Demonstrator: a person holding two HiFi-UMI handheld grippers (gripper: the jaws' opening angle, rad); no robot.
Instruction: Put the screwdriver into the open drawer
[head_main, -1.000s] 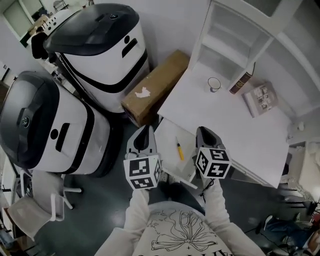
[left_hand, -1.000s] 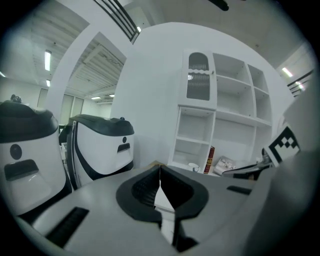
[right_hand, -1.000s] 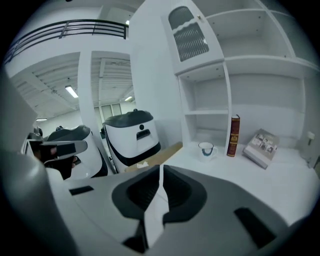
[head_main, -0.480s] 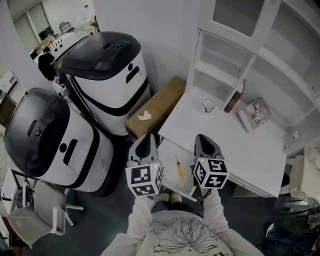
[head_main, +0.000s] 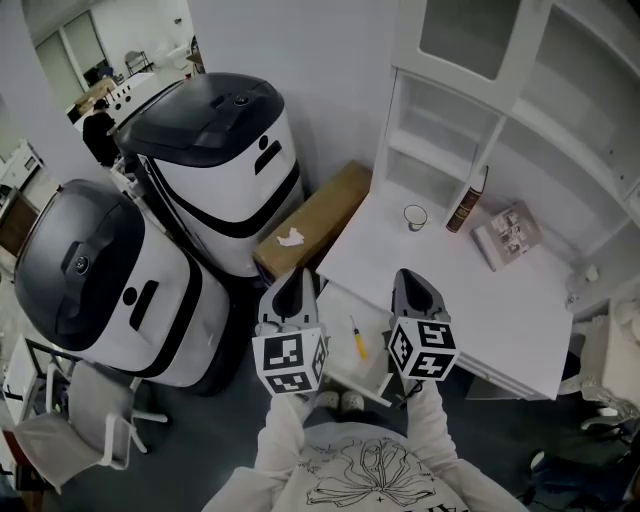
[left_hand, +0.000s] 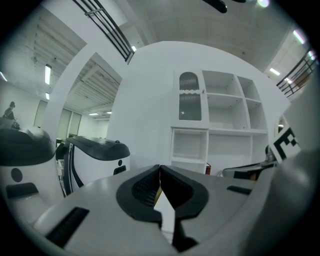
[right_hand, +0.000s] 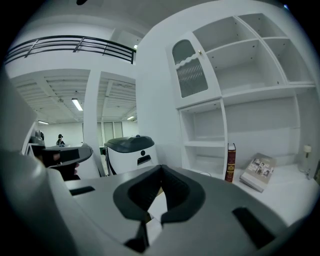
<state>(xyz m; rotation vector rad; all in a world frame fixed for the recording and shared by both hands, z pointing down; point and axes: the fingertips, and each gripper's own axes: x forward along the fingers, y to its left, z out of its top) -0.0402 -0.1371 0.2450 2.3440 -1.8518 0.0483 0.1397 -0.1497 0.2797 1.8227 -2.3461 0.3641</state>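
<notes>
A screwdriver (head_main: 357, 338) with a yellow handle lies in the white open drawer (head_main: 336, 352) that is pulled out from the desk. My left gripper (head_main: 293, 274) hovers over the drawer's left edge, its jaws shut and empty (left_hand: 160, 168). My right gripper (head_main: 405, 274) hangs to the right of the screwdriver, above the desk's front edge. Its jaws have just been closing and now meet with nothing between them (right_hand: 161, 168). Both grippers point away from me, towards the wall and the shelves.
Two large white-and-black machines (head_main: 222, 160) (head_main: 105, 275) stand to the left. A cardboard box (head_main: 312, 217) leans between them and the white desk (head_main: 470, 290). On the desk are a cup (head_main: 415, 217), an upright book (head_main: 466, 203) and a booklet (head_main: 506, 233), with shelves (head_main: 450, 120) behind.
Both grippers have lifted a little above the drawer. The head view now shows more of the shelves and room. The screwdriver has stayed in the drawer.
</notes>
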